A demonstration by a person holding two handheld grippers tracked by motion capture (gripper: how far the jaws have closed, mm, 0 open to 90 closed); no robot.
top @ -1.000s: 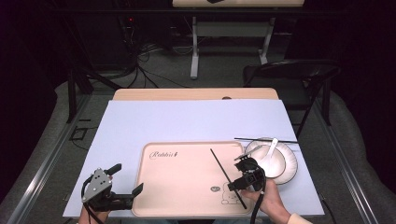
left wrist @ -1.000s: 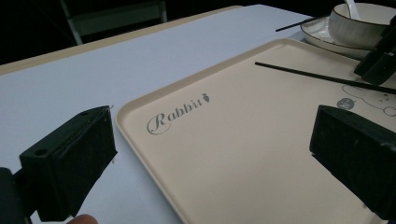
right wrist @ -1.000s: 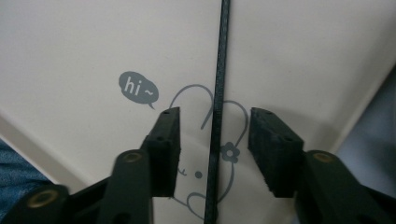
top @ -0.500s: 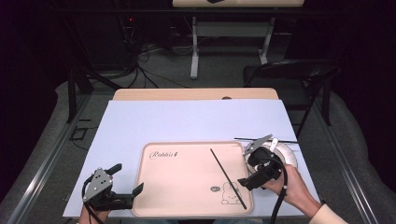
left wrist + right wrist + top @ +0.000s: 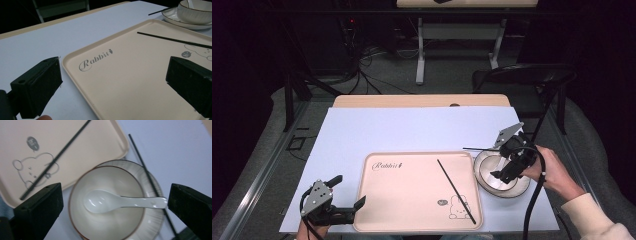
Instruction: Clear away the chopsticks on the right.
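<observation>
One chopstick (image 5: 456,191) is on the tray (image 5: 412,200) already; the other (image 5: 150,182) still lies beside it by the bowl (image 5: 110,220). Right gripper (image 5: 508,159), jaws just opened, nothing between them; left gripper (image 5: 346,196) spread too.

The spoon (image 5: 120,203) is glossy white ceramic with bright highlights, and the bowl (image 5: 107,202) and ribbed plate (image 5: 152,220) under it have the same glazed look, each rimmed in a thin brown line. The tray (image 5: 412,192) looks like smooth, matt beige plastic with printed grey artwork, and the chopstick (image 5: 455,183) on it is thin, black and dull. The jaws of the right gripper (image 5: 115,217) are matt black, slightly grainy blocks, and the tabletop (image 5: 412,130) is a flat, pale matt sheet.
</observation>
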